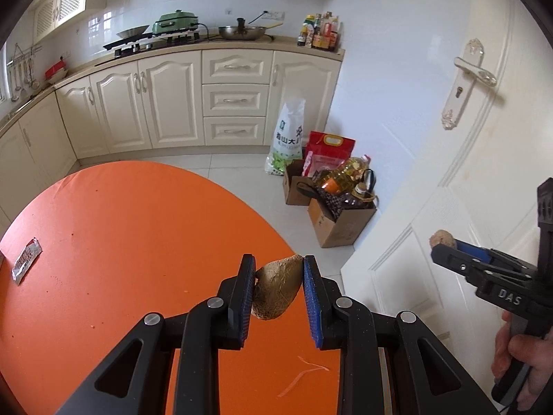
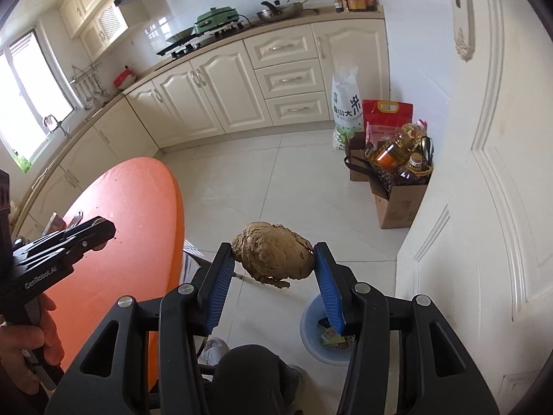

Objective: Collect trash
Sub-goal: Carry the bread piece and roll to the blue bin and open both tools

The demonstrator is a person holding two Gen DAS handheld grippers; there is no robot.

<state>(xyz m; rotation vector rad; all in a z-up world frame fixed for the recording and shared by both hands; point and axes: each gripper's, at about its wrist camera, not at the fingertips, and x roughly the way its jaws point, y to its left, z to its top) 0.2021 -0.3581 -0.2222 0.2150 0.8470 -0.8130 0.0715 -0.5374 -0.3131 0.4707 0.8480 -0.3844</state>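
The left claw point(image 1: 279, 278) grips a small brown husk-like lump point(image 1: 276, 288) between its blue pads, holding it in the air just over the near rim of the round orange table point(image 1: 121, 242). The right claw point(image 2: 273, 259) is clamped on a bigger, mud-caked clod point(image 2: 273, 254), off the table's edge and above the pale tiled floor point(image 2: 242, 186). Almost under that clod, a light blue bin point(image 2: 311, 332) sits on the floor with a few scraps in it, close to the white door point(image 2: 484, 207). A crumpled wrapper point(image 1: 26, 259) lies near the table's far left edge. Between table and cream cabinets point(image 1: 172, 100) the floor is open; cardboard boxes point(image 1: 342, 224) of bottles and sacks crowd the corner by the door.
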